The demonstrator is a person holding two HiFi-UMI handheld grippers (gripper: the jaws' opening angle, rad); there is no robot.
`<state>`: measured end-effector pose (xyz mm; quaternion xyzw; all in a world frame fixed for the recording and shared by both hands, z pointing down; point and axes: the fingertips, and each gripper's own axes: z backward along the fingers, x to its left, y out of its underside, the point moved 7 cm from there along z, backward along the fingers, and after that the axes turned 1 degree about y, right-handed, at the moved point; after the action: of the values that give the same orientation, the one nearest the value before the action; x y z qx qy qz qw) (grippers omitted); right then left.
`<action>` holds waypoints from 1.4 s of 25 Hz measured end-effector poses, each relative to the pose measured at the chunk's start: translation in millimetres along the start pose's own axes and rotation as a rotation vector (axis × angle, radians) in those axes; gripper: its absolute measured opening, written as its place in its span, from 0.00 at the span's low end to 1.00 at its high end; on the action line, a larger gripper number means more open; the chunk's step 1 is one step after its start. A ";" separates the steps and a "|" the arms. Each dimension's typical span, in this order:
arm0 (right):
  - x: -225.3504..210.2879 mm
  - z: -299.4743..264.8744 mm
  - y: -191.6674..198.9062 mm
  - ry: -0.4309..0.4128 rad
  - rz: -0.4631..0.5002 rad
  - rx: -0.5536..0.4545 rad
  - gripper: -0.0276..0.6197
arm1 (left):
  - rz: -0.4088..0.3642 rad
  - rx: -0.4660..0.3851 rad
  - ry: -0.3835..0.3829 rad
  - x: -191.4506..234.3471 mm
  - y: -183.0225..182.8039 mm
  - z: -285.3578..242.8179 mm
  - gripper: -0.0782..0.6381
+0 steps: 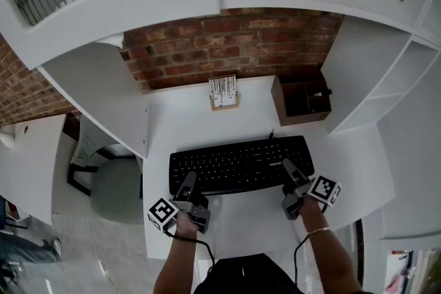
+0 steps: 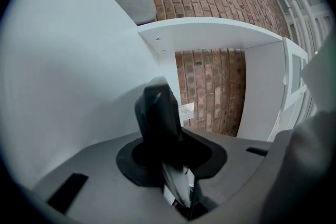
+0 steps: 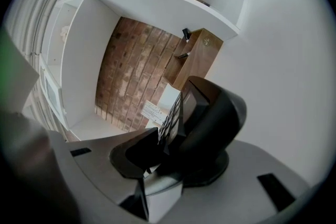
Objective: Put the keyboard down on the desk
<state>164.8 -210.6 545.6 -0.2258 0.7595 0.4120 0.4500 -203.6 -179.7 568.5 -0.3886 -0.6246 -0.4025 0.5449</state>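
Note:
A black keyboard (image 1: 241, 163) lies level across the front half of the white desk (image 1: 241, 210); I cannot tell whether it touches the top. My left gripper (image 1: 187, 184) is shut on its near left edge. My right gripper (image 1: 291, 170) is shut on its near right corner. In the left gripper view, only a thin sliver of the keyboard (image 2: 176, 186) shows between the dark jaws of the left gripper (image 2: 169, 165). In the right gripper view, rows of the keyboard's keys (image 3: 172, 113) sit clamped in the right gripper (image 3: 176, 134).
A brown wooden organiser box (image 1: 301, 98) stands at the back right of the desk and a small printed card stand (image 1: 223, 92) at the back centre, against the brick wall (image 1: 227, 38). White shelves flank both sides. A grey-green chair (image 1: 114, 189) sits left of the desk.

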 end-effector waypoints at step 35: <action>15.2 15.0 1.1 0.174 0.002 0.207 0.41 | -0.026 0.017 -0.331 -1.8 17.5 9.7 0.32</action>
<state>163.9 -197.2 529.0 -0.2122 0.8342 0.3108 0.4030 -190.8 -164.3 567.3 -0.4368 -0.7143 -0.3347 0.4323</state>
